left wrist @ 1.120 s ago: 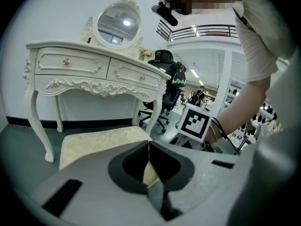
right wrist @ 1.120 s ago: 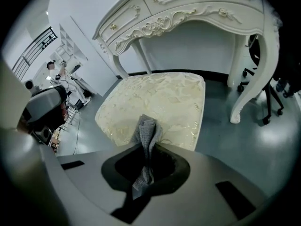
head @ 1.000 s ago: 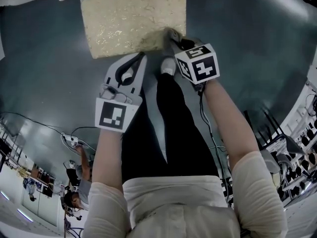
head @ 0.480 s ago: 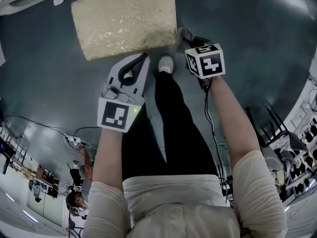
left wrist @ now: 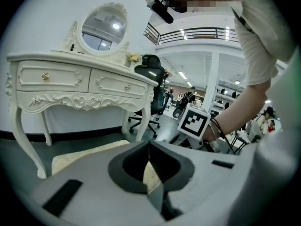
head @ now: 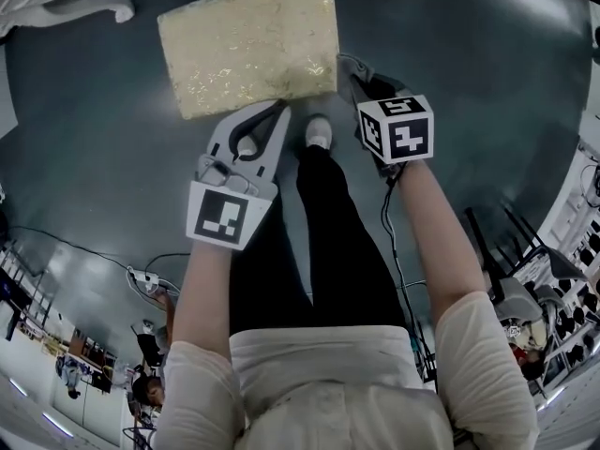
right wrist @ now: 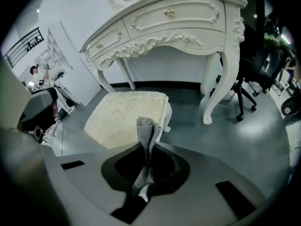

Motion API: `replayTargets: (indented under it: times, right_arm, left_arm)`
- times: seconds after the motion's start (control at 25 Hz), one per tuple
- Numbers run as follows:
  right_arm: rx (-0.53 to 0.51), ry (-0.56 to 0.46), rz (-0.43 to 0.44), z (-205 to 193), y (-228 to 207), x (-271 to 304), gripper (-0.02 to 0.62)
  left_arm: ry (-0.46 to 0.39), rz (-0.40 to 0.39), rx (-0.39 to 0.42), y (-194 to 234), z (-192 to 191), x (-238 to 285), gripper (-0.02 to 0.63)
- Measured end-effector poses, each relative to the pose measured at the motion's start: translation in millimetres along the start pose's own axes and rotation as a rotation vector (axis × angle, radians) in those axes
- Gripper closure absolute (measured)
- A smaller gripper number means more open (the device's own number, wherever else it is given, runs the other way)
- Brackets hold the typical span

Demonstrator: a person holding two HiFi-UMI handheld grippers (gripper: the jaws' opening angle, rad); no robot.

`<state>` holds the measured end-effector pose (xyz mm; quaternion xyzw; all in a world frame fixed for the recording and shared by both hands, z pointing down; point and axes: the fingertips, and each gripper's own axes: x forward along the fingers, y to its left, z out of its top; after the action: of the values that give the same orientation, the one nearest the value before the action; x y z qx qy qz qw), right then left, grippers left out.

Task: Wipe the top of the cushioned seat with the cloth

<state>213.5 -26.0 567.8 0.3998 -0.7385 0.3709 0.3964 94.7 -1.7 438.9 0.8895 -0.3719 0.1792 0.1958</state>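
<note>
The cushioned seat (head: 248, 45) is a cream, textured square pad low on the dark floor, ahead of my feet. My right gripper (head: 364, 82) is shut on a grey knitted cloth (head: 356, 66), which hangs just off the seat's near right corner. In the right gripper view the cloth (right wrist: 145, 140) stands up from the right gripper (right wrist: 141, 185) as a rolled strip, with the seat (right wrist: 124, 117) beyond it. My left gripper (head: 277, 112) is shut and holds nothing, just short of the seat's near edge. In the left gripper view, the left gripper (left wrist: 151, 160) points at the seat (left wrist: 84, 155).
A white carved dressing table (right wrist: 178, 18) with a mirror (left wrist: 103, 25) stands behind the seat; one curved leg (right wrist: 214, 93) is to its right. A black office chair (right wrist: 254, 74) is further right. My shoe (head: 319, 131) sits between the grippers. Cables (head: 141, 275) lie on the floor behind, at the left.
My right gripper has carried the cloth off the seat's near right corner to a spot beside it. The left gripper has hardly moved.
</note>
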Motion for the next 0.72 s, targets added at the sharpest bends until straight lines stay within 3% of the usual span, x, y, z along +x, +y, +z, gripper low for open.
replayTargets:
  times: [0.2, 0.4, 0.72]
  right_arm:
    - [-0.027, -0.105, -0.018, 38, 40, -31, 0.568]
    - [-0.071, -0.207, 0.071, 70, 102, -68, 0.568]
    - [-0.162, -0.323, 0.084, 131, 189, -128, 0.568]
  left_arm:
    - [-0.041, 0.002, 0.02, 15, 22, -39, 0.603]
    - [-0.081, 0.029, 0.034, 31, 52, -85, 0.603]
    - [-0.17, 0.074, 0.102, 64, 129, -156, 0.603]
